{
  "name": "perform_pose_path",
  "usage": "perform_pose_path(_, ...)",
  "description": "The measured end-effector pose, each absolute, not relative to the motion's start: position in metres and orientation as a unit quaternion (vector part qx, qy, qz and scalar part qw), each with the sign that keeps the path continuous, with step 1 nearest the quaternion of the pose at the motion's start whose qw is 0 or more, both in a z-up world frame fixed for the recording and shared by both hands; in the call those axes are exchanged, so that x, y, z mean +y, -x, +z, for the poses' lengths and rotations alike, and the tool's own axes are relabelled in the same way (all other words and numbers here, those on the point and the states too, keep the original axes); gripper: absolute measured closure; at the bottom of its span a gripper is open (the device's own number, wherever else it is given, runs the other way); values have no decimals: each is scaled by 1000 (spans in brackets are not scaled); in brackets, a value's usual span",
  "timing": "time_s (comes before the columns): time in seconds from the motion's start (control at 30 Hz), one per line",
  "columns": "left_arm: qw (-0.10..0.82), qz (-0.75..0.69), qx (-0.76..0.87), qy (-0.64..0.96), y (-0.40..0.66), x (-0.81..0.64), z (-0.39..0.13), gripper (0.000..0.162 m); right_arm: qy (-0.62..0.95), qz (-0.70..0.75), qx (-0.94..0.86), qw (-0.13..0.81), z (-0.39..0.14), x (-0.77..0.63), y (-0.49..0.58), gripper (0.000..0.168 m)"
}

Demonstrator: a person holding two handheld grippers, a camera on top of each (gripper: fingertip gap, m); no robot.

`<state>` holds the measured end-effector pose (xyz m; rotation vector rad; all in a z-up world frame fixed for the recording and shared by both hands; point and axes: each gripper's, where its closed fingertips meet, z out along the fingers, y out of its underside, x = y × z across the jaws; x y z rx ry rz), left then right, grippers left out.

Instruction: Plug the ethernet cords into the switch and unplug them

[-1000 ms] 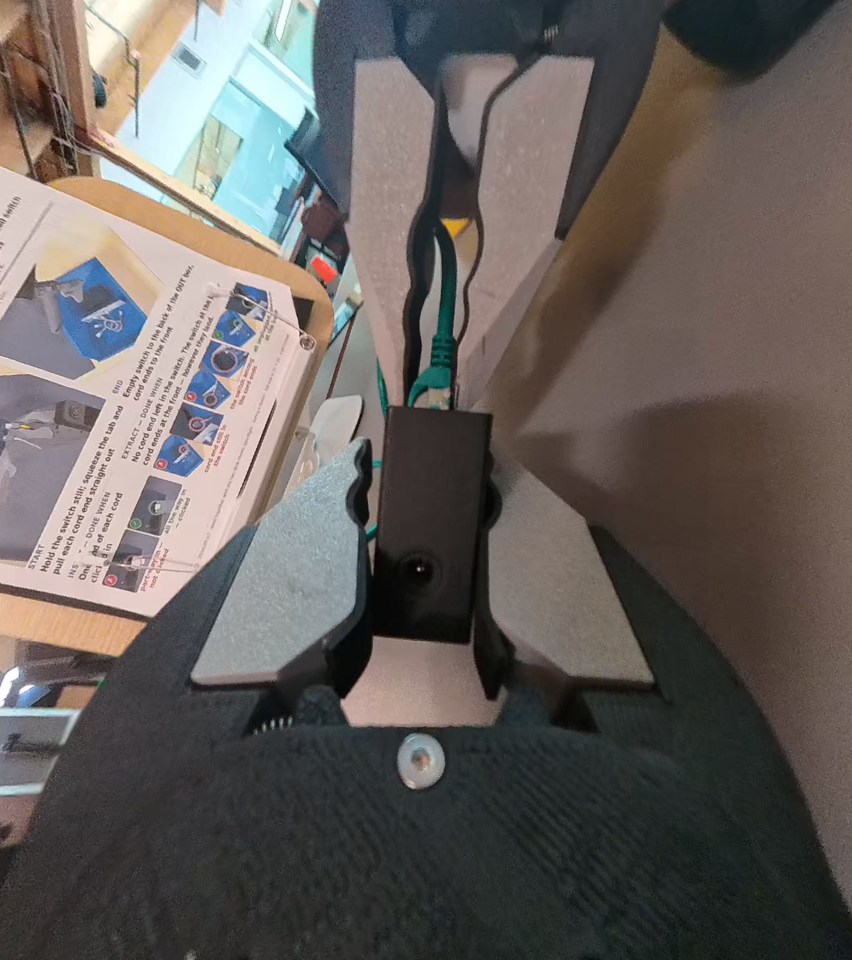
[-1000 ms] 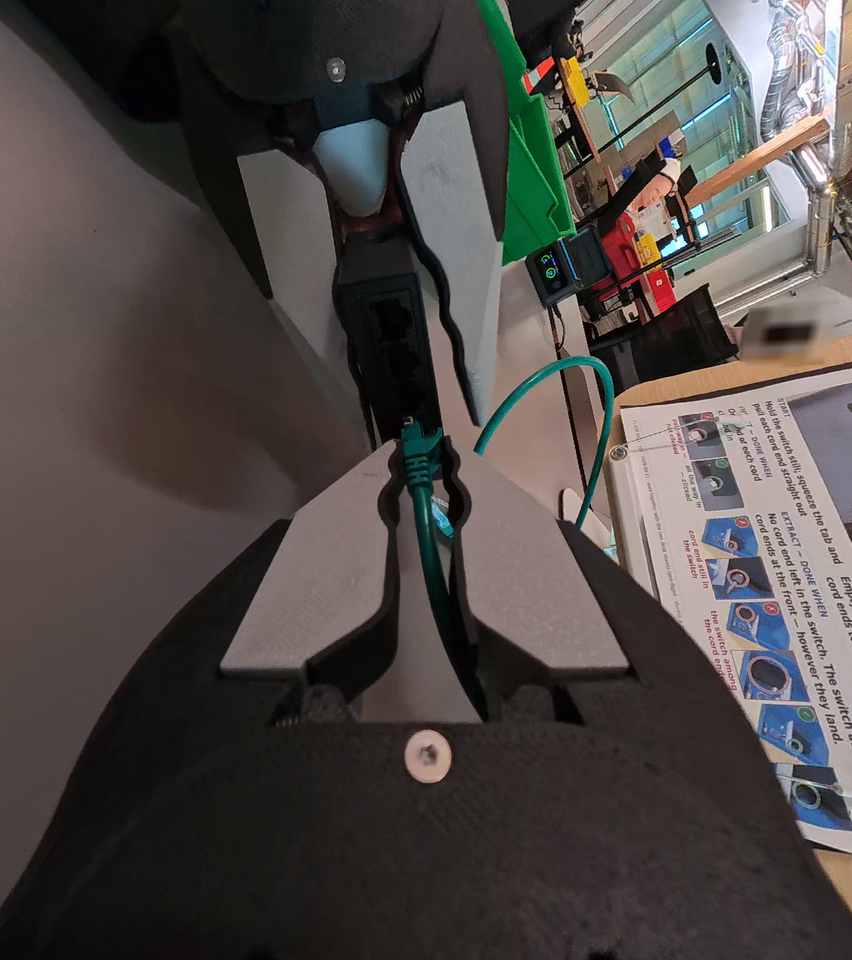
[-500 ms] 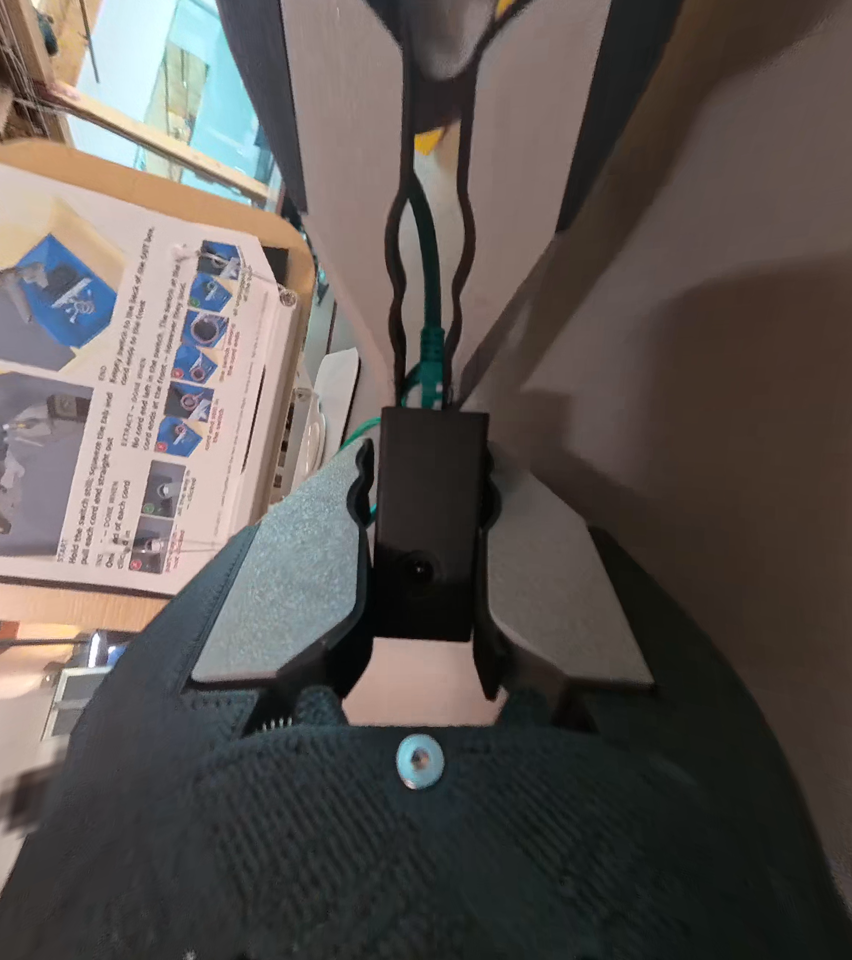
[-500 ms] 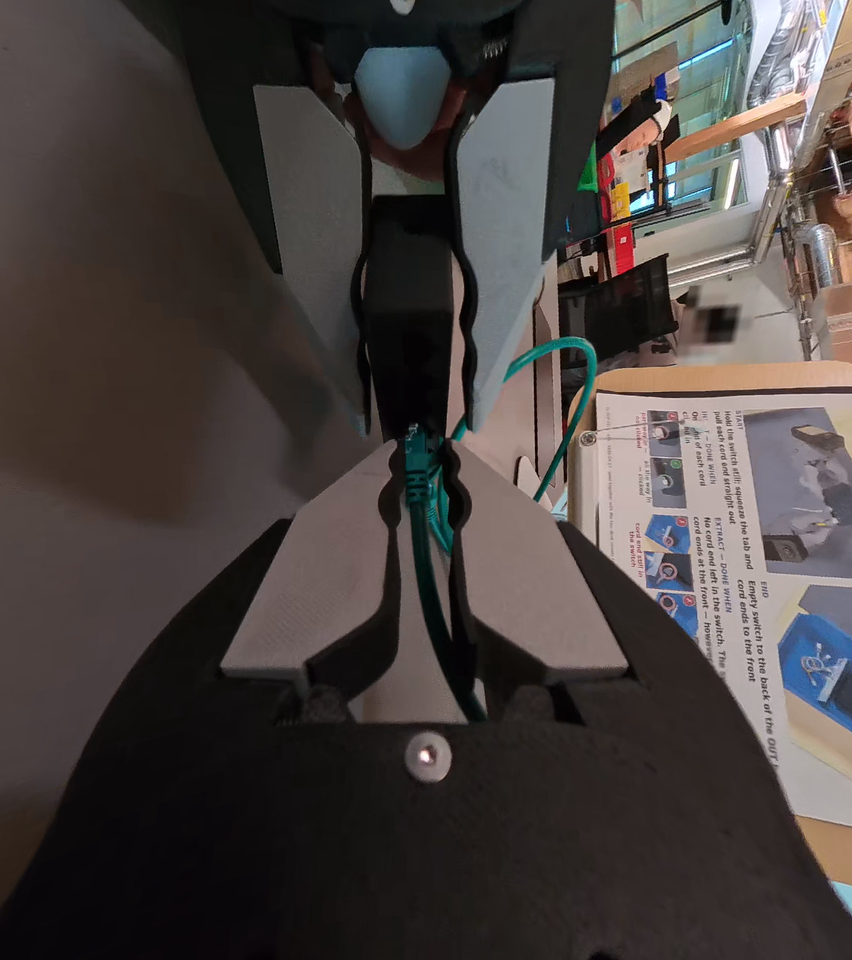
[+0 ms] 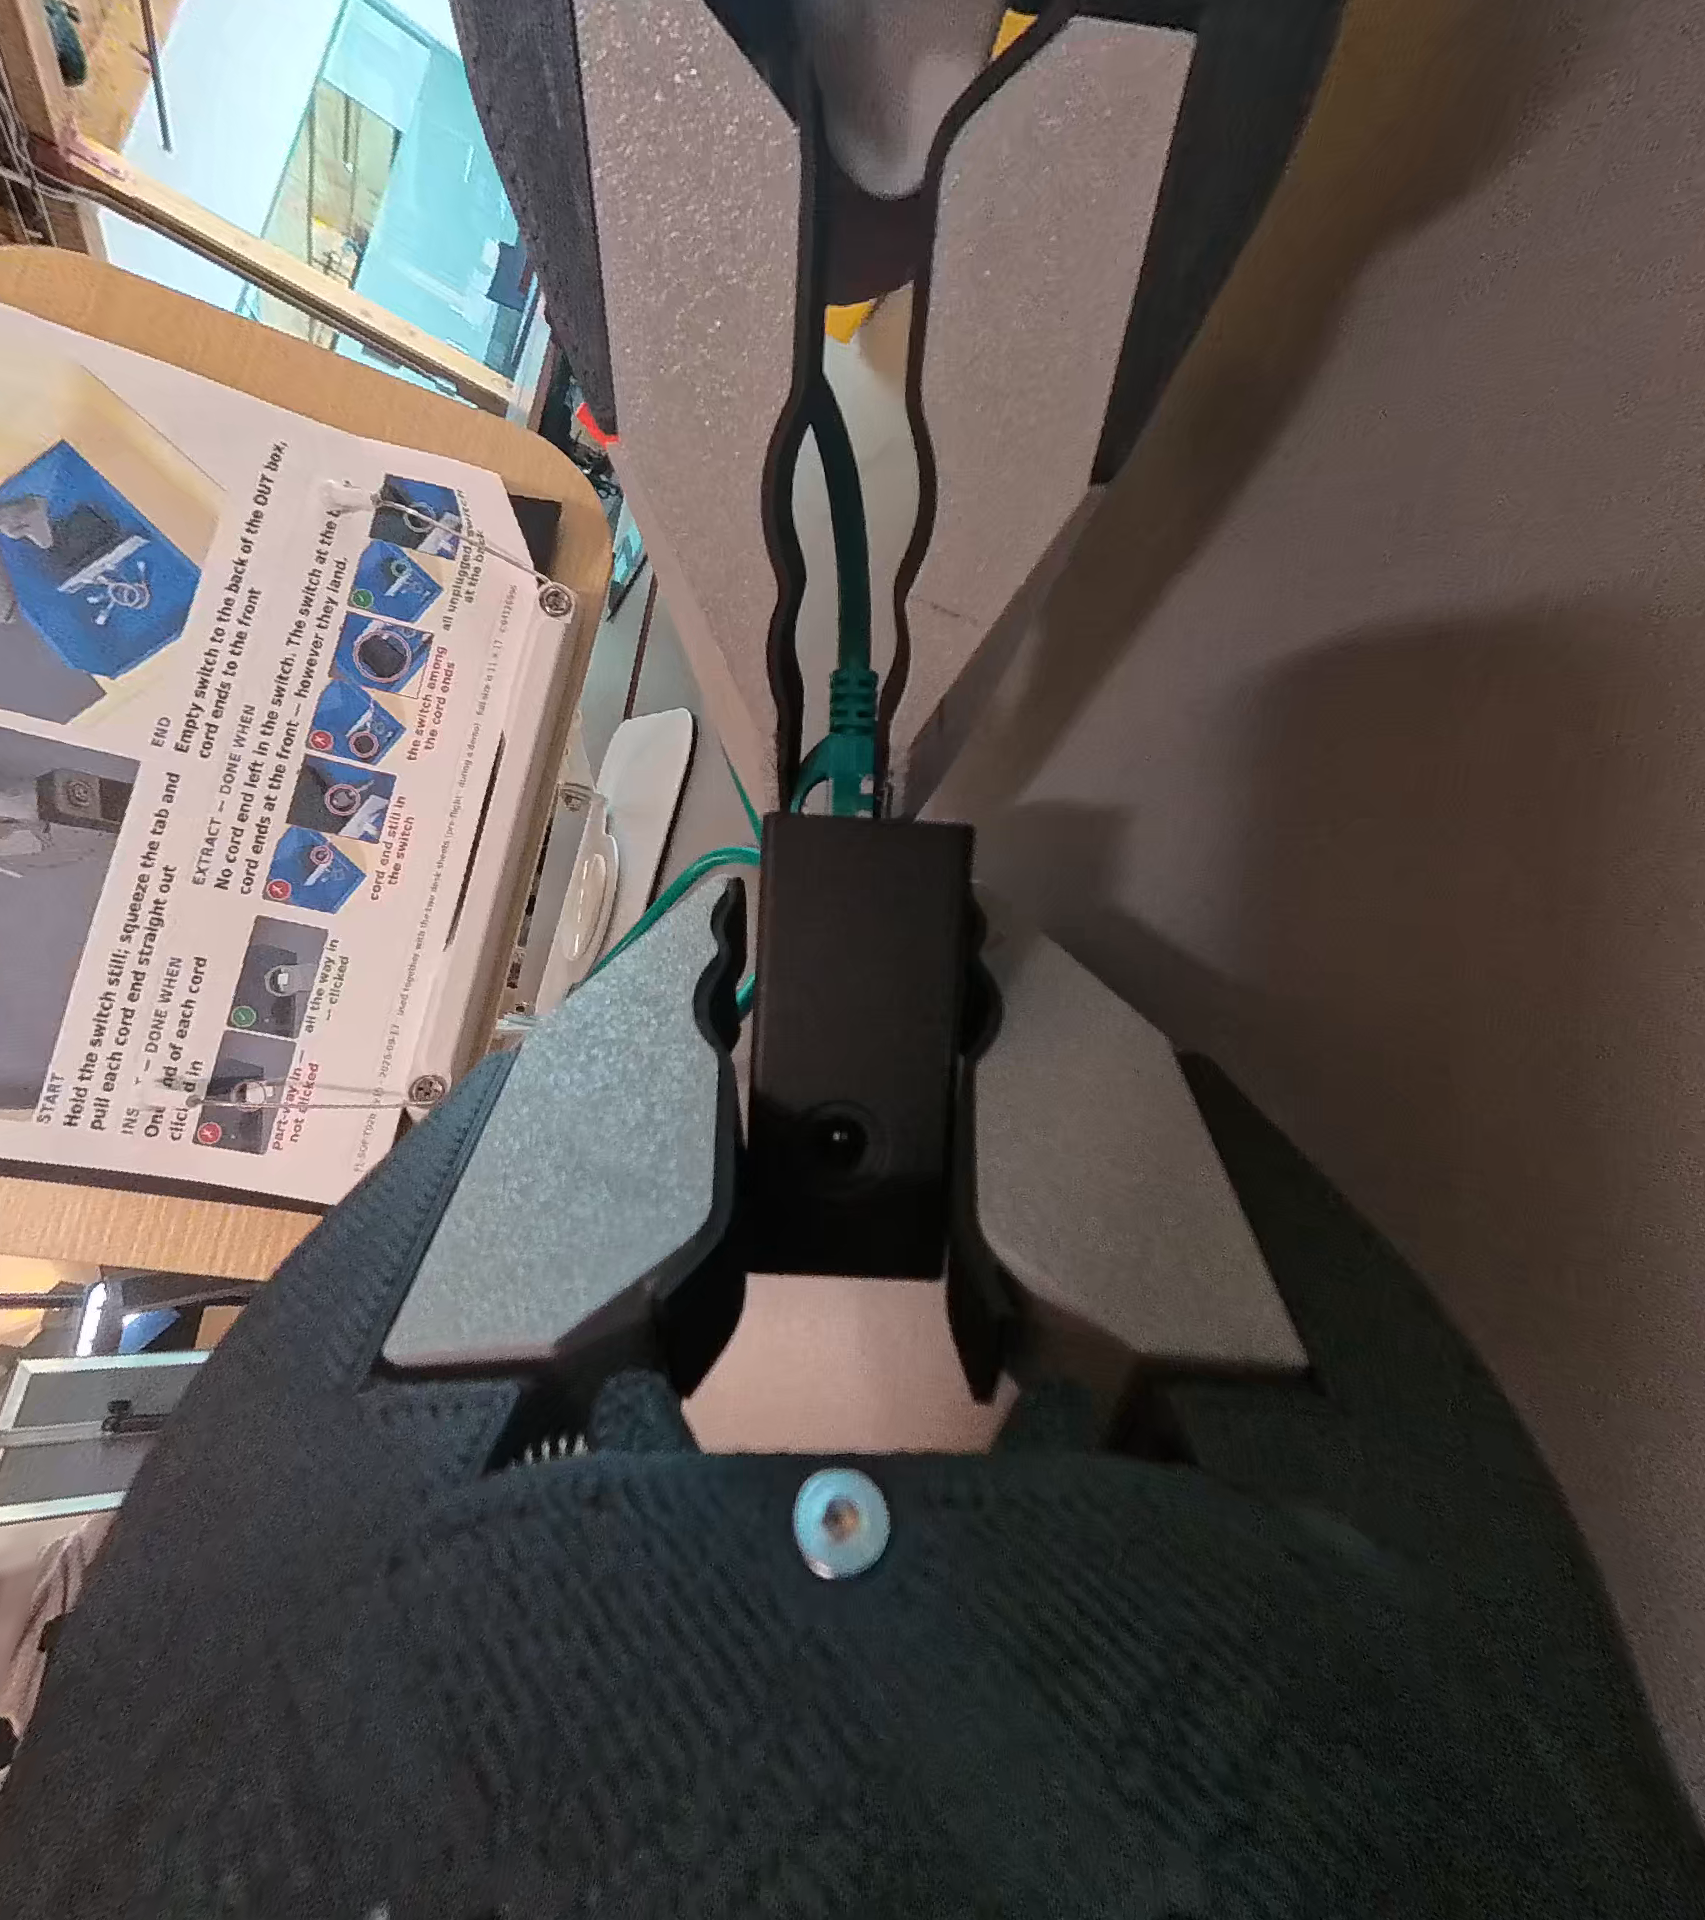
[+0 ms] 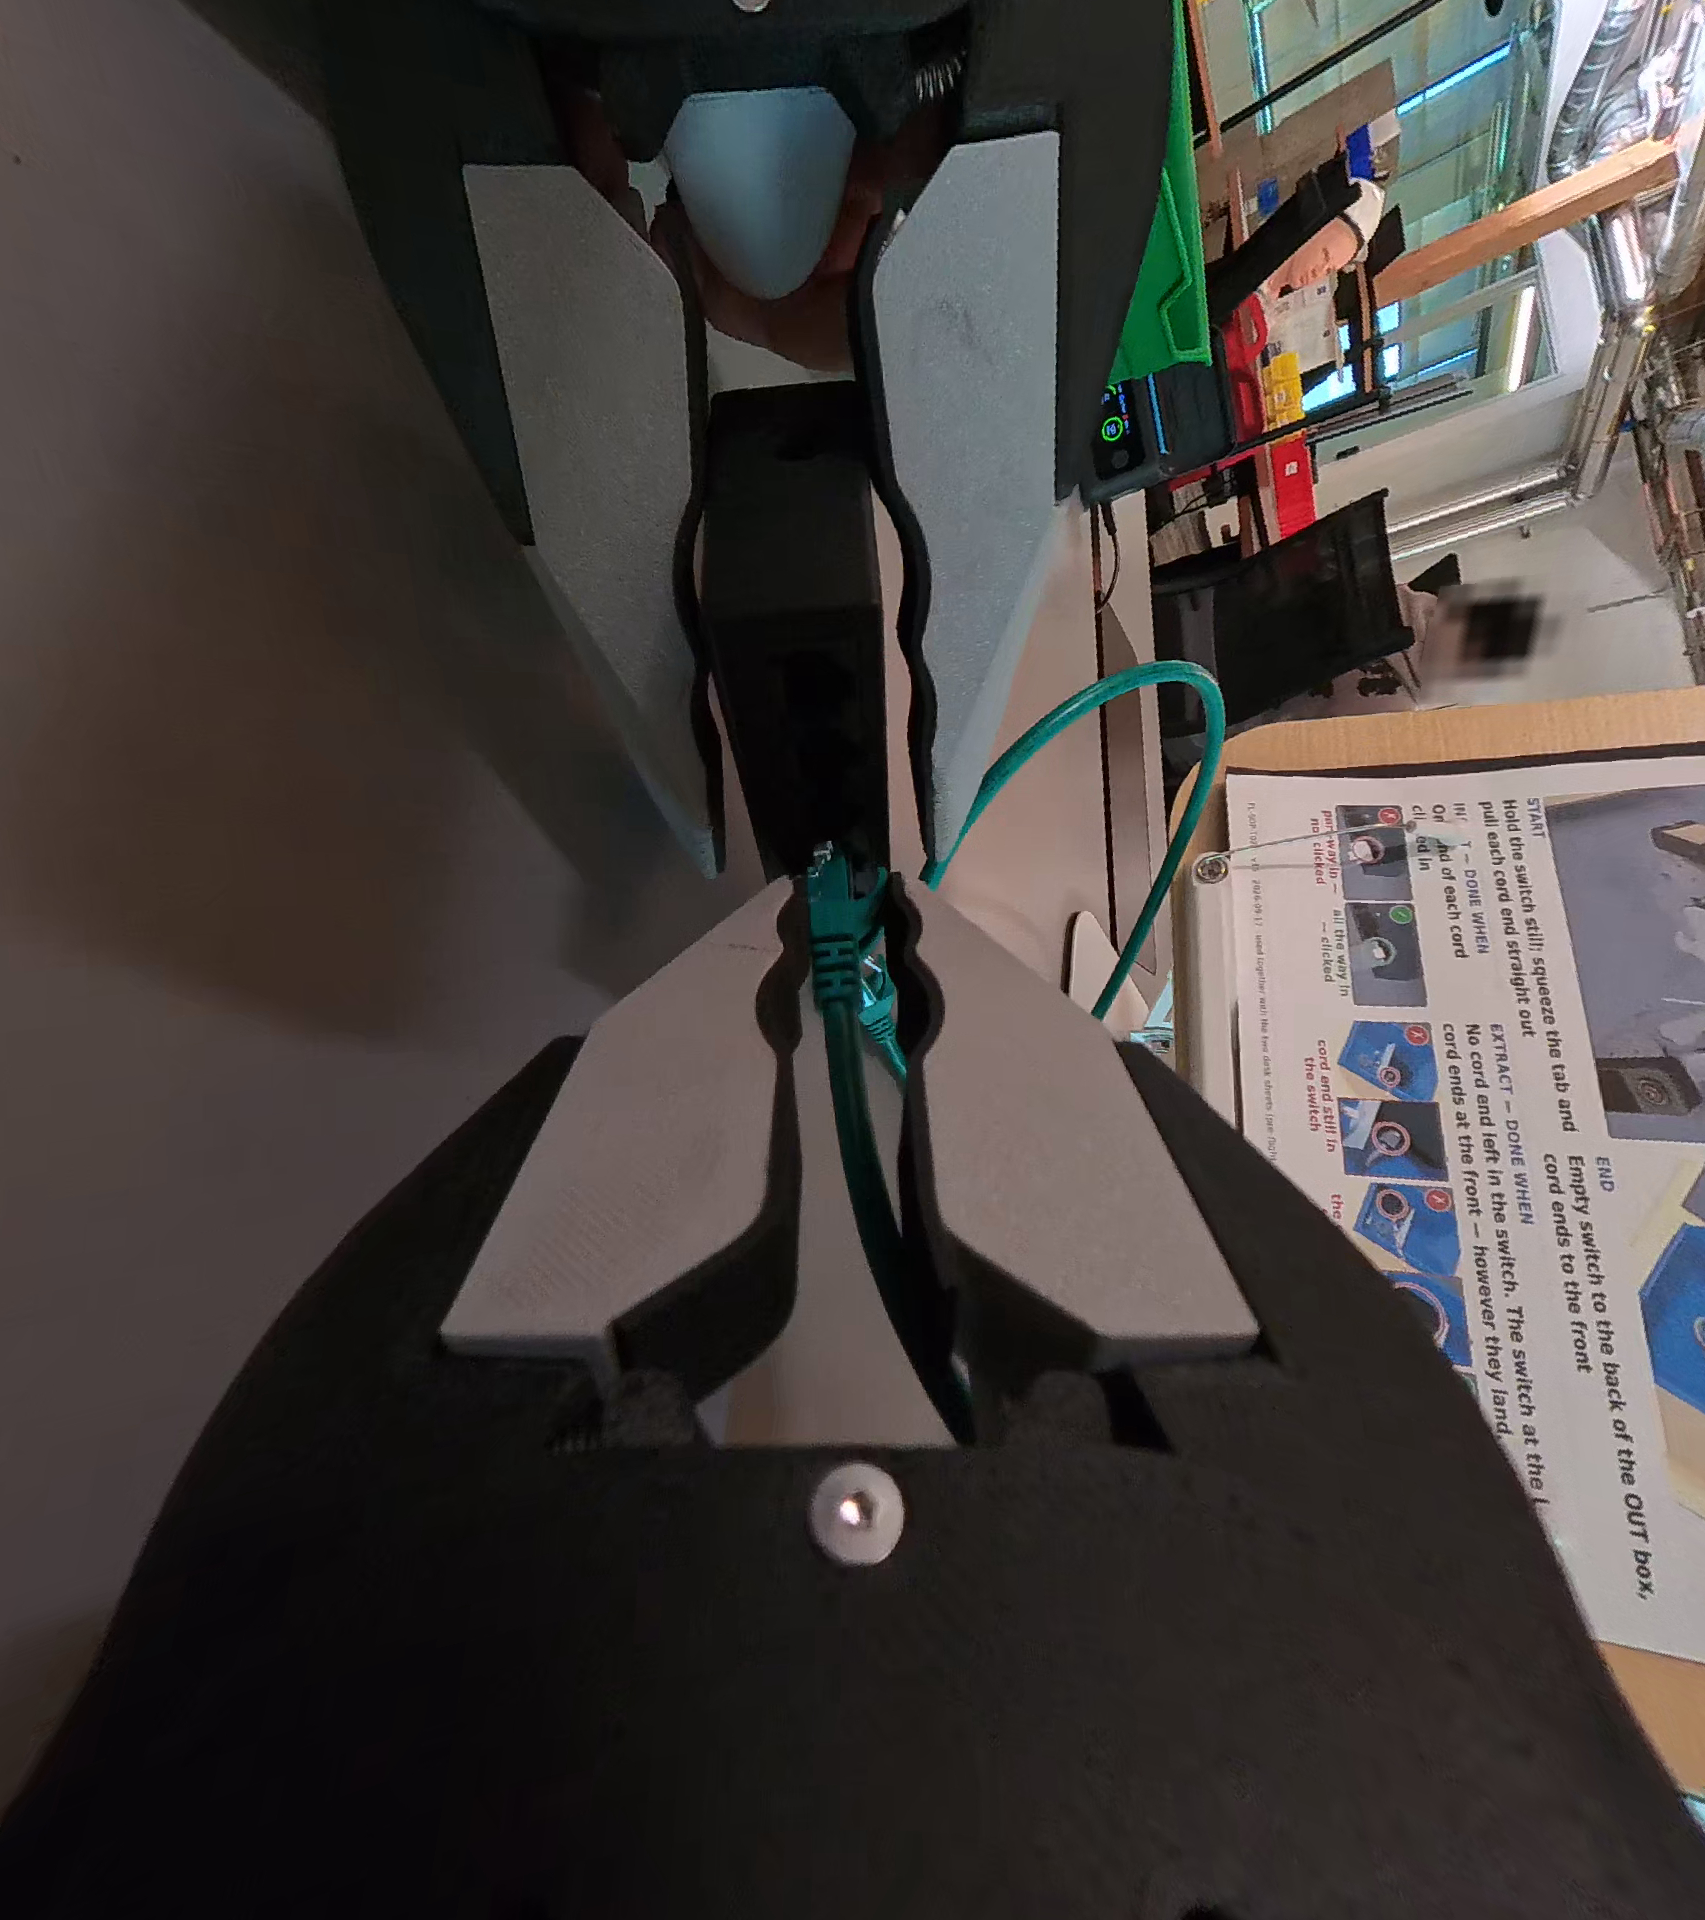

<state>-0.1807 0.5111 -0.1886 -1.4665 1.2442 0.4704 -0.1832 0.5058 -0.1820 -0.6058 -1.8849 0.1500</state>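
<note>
Two tools face each other nose to nose above a grey counter [image 5: 1450,727]. The left tool [image 5: 853,935] has its grey fingers [image 5: 578,1132] pressed against the sides of a small black switch [image 5: 853,1039], pinching it; the box's near end, with a round socket, points back toward the camera. Beyond the switch's far end, a green ethernet cord [image 5: 848,582] runs between the fingers of the right tool [image 6: 843,935], which are pressed in on the cord's moulded plug [image 6: 832,935]. In the right wrist view the plug's tip sits at the switch's [image 6: 791,623] port face; whether it is fully seated cannot be told. A second green plug [image 6: 877,1013] lies just beside the first, between the same fingers, and a loop of green cable [image 6: 1196,727] arcs up to the right of the switch. Off to the side lies a printed instruction sheet [image 6: 1554,1143] on a tan board [image 5: 557,488]. Behind, on the far right, stand a green bin [image 6: 1165,260] and a small dark device with a lit screen [image 6: 1134,436].
</note>
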Motion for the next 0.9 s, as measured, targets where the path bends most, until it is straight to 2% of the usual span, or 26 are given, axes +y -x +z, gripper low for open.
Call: perform_pose_path(0.9, 583, 191, 507, 606, 180, 508, -172, 124, 279, 112, -779, 550, -167, 505, 178, 157)
